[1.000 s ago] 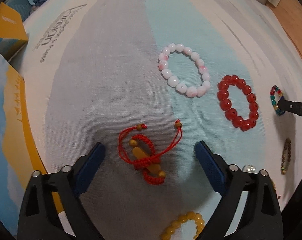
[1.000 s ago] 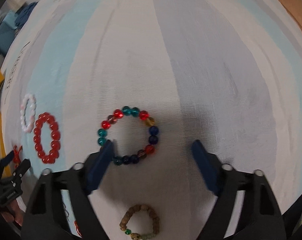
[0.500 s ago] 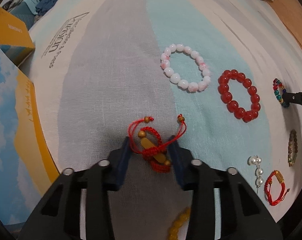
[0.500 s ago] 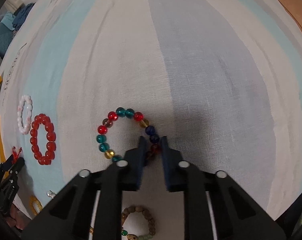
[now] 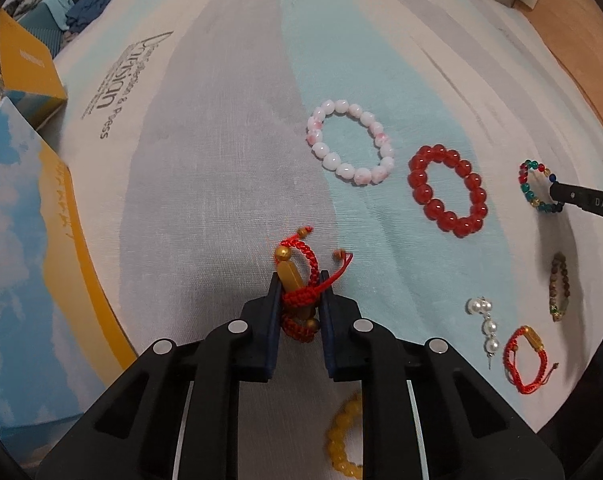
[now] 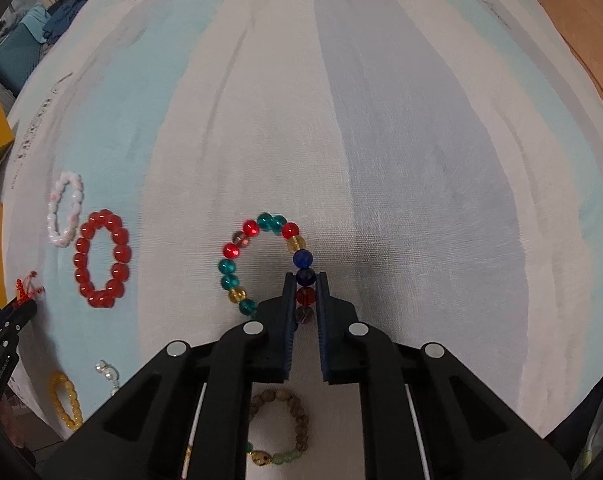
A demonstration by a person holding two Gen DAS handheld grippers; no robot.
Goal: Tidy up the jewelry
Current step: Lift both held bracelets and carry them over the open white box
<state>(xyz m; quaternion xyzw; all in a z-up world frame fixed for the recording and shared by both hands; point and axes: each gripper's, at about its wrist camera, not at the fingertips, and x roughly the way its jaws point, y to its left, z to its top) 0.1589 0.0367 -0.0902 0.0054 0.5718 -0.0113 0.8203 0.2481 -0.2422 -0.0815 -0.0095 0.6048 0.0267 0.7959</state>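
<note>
We are clamping the cord bracelet [image 5: 297, 300] in the left gripper [image 5: 300, 280], the bead bracelet [image 6: 265, 264] in the right gripper [image 6: 304, 280], both hanging forward.

The yellow bead bracelet [image 5: 343, 440] is blurred and half hidden behind the left gripper's finger [image 5: 385, 380]. The brown bead bracelet [image 6: 281, 432] is partly covered by the right gripper's frame (its lower beads barely readable). The printed lettering [image 5: 115, 92] on the cloth is too distorted to read.

Striped cloth [image 6: 401, 140] ahead lies bare and passable; white bead bracelet [image 5: 351, 147], red bead bracelet [image 5: 447, 190] and yellow-blue box [image 5: 33, 240] crowd the left.
</note>
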